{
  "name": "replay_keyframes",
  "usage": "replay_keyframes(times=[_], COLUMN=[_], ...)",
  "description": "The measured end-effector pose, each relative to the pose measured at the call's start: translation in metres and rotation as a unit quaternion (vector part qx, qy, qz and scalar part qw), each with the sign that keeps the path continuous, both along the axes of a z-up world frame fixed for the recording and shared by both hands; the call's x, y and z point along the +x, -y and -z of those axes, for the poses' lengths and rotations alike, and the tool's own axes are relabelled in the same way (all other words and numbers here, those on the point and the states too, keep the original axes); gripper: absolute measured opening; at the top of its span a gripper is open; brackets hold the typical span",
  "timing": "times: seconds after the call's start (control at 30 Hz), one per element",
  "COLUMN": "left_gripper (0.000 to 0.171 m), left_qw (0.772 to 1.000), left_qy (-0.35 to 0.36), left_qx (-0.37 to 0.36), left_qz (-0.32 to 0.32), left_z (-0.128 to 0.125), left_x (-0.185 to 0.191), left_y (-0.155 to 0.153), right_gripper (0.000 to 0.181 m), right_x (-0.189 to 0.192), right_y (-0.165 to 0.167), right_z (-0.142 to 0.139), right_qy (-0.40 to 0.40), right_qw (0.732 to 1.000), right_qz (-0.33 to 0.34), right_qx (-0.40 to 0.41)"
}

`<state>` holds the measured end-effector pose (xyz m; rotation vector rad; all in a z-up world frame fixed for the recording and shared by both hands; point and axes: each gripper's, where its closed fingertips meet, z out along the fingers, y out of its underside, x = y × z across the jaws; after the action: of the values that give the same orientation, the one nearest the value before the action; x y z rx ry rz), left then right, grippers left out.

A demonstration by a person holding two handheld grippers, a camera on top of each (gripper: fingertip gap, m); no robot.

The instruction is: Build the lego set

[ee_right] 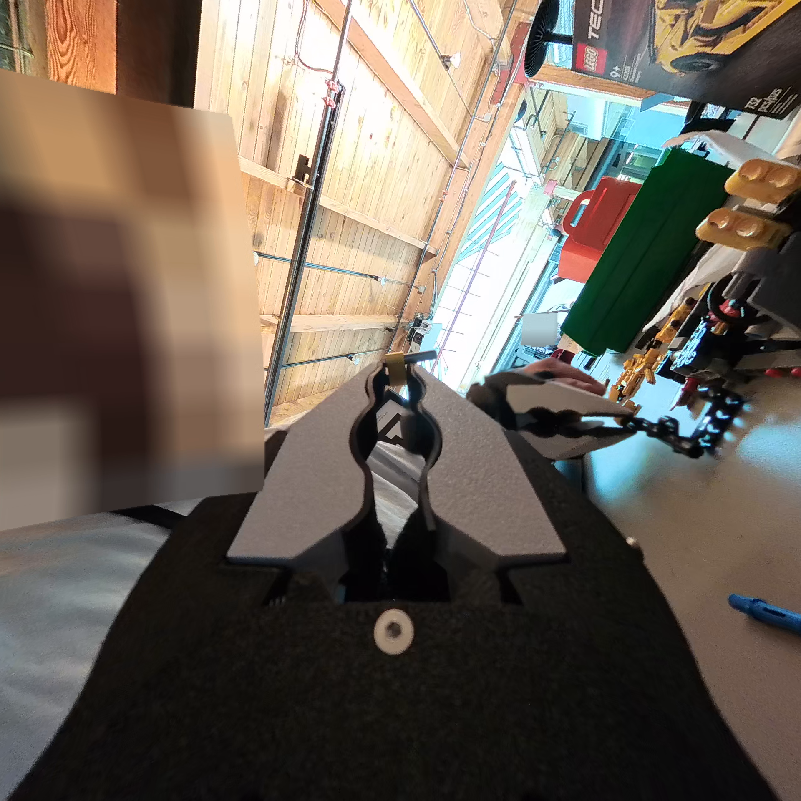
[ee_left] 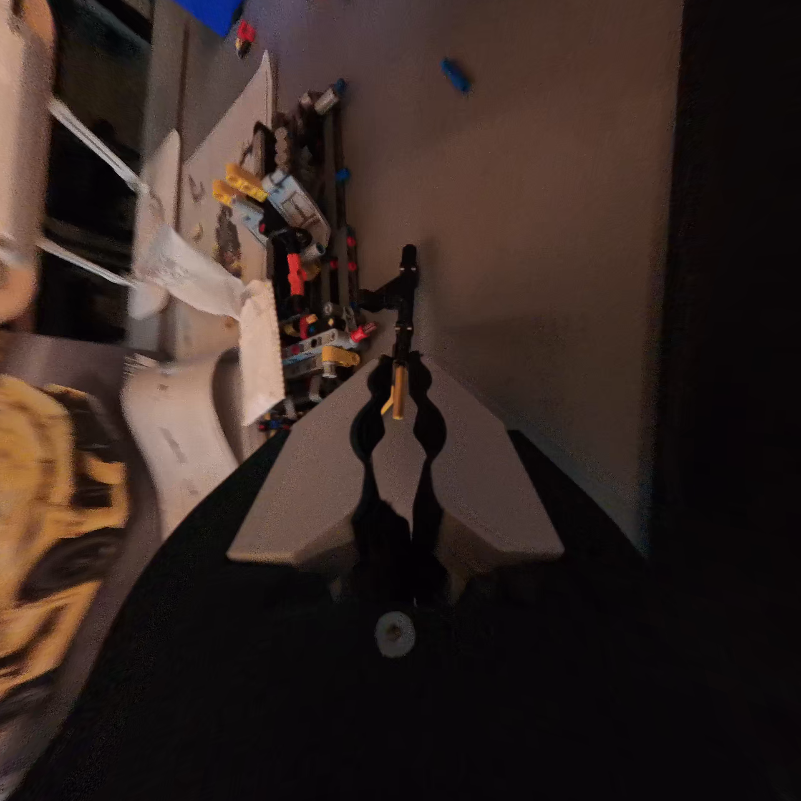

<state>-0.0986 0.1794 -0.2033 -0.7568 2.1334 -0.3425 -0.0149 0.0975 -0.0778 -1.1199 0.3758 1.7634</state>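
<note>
In the left wrist view my left gripper point(ee_left: 399, 368) is shut on a black beam assembly point(ee_left: 405, 294) with a yellow pin point(ee_left: 398, 392) between the fingers. It holds the assembly just above the grey table, to the right of the partly built model point(ee_left: 303, 260). In the right wrist view my right gripper point(ee_right: 396, 377) is shut on a small yellow connector point(ee_right: 395, 363) with a dark axle point(ee_right: 422, 355) through it, raised in the air. The left gripper point(ee_right: 628, 418) shows there too, holding the black beam assembly point(ee_right: 693, 427) near the model point(ee_right: 715, 329).
A blue pin point(ee_left: 455, 76) lies on the table point(ee_left: 542, 195), also in the right wrist view point(ee_right: 763, 615). Plastic bags and paper point(ee_left: 260, 346) lie left of the model. The set's box point(ee_right: 676, 39), a green box point(ee_right: 650, 260) and a red container point(ee_right: 598, 225) stand behind. The left gripper's tips are roughly 15 cm from the right gripper's.
</note>
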Motion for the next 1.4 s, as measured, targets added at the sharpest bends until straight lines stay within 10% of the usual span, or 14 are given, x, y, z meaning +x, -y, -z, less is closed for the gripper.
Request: replay_keyframes(times=[0.17,0.3,0.53,0.73,1.2,1.4], left_gripper=[0.004,0.004,0.022,0.027,0.002,0.002], left_qw=[0.966,0.947,0.992,0.964,0.963,0.945], left_qy=[0.005,-0.012,-0.091,-0.129,-0.130,-0.013], left_qx=[0.240,0.287,0.012,-0.234,-0.238,-0.322], left_qz=[0.093,0.147,0.082,-0.004,0.004,-0.052], left_z=[0.008,0.015,0.006,-0.004,0.021,-0.032], left_x=[-0.009,-0.017,-0.028,-0.024,-0.014,0.013], left_y=[-0.002,0.004,0.017,0.003,0.006,0.017], right_gripper=[0.008,0.008,0.008,0.008,0.008,0.007], right_x=[-0.004,-0.004,-0.001,0.000,0.000,-0.041], right_y=[-0.001,-0.001,0.000,0.000,-0.001,-0.007], right_z=[0.002,0.002,0.000,-0.001,0.001,0.033], right_qy=[0.018,0.016,0.005,-0.004,0.002,0.227], right_qw=[1.000,1.000,1.000,1.000,1.000,0.971], right_qz=[0.000,-0.001,-0.001,-0.002,-0.001,-0.030], right_qx=[-0.005,-0.004,0.000,0.002,-0.003,-0.065])
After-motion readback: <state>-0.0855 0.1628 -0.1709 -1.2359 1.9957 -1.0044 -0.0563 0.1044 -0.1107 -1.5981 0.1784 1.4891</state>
